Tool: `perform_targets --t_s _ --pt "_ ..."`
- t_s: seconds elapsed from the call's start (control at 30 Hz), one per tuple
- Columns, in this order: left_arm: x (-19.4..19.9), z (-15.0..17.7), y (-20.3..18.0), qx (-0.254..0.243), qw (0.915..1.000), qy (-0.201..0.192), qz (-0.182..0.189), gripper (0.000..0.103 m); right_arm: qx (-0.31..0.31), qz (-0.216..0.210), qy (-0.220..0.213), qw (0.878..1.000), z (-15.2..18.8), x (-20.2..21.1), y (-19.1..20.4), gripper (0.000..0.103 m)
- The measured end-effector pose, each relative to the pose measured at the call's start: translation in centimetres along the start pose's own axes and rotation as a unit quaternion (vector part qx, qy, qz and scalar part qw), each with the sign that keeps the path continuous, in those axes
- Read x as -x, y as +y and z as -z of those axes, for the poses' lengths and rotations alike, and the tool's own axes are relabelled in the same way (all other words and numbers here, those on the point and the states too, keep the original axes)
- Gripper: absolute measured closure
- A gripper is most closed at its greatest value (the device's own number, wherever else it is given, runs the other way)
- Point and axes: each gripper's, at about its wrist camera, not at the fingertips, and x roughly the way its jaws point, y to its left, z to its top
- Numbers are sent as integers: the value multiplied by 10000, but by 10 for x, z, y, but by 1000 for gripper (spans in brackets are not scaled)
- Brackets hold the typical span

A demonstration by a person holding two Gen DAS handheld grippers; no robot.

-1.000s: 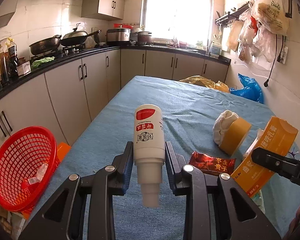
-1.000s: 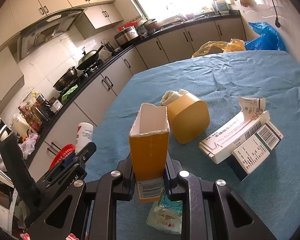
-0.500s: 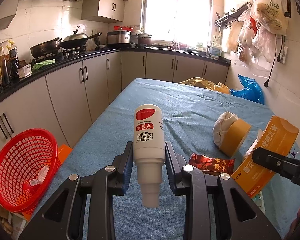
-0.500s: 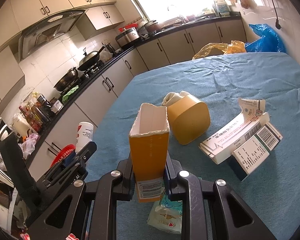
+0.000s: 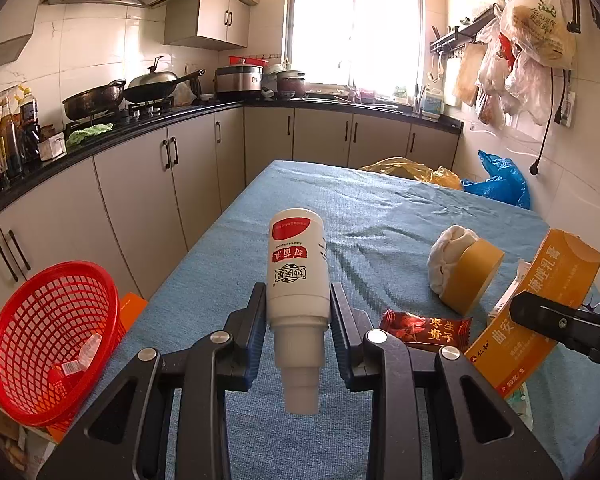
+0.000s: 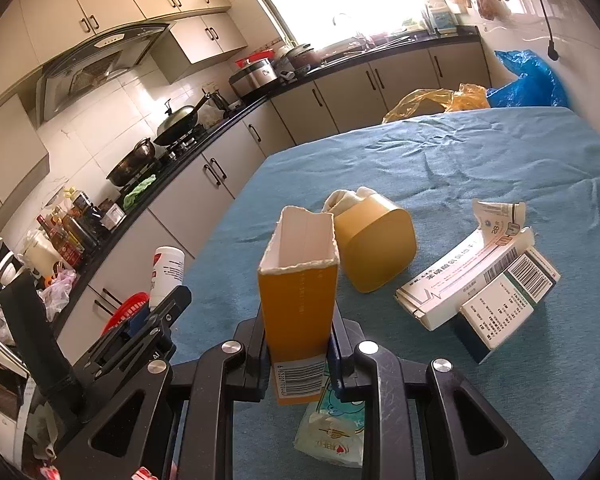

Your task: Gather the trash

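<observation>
Left gripper [image 5: 298,312] pinches a white bottle [image 5: 296,268], held upside down with its neck pointing back toward the camera, over the table [image 5: 380,208]. Right gripper [image 6: 298,340] pinches an orange carton [image 6: 300,280], torn end up, barcode end below the fingers. Both items are off the cloth.

The red basket [image 5: 52,344] sits to the left, below the table edge, tilted, with a few scraps inside; judged to be the drop point.

Left on the table: yellow tub [image 6: 374,244] on its side with white paper in its mouth, red wrapper [image 5: 424,328], two medicine boxes [image 6: 480,280], a small packet [image 6: 332,432] just under the right gripper.

Risks:
- The bottle is smooth and round, gripped low on the body; a quick swing could let it slide out.
- The carton is thin card and hollow; a hard squeeze may crush it, a light one may let it pivot.
- The basket is tilted; a release from high up could bounce out or miss.
- The grippers are near each other; both moving left together may collide.
</observation>
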Motion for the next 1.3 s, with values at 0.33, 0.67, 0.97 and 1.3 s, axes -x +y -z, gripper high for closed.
perform_targets --t_s 0.33,0.67,0.97,1.3 --pt "2 0 1 1 10000 -52 -19 74 -19 46 17 10000 0 -1 1 78" --pt "4 -2 3 30 9999 -93 -61 74 -21 102 -60 9999 0 1 3 78" --pt "27 4 12 266 9996 10 47 74 56 -32 -211 9998 -4 7 3 78" --pt "80 3 62 520 9985 -144 -38 74 595 -778 307 9947 8 -5 54 78"
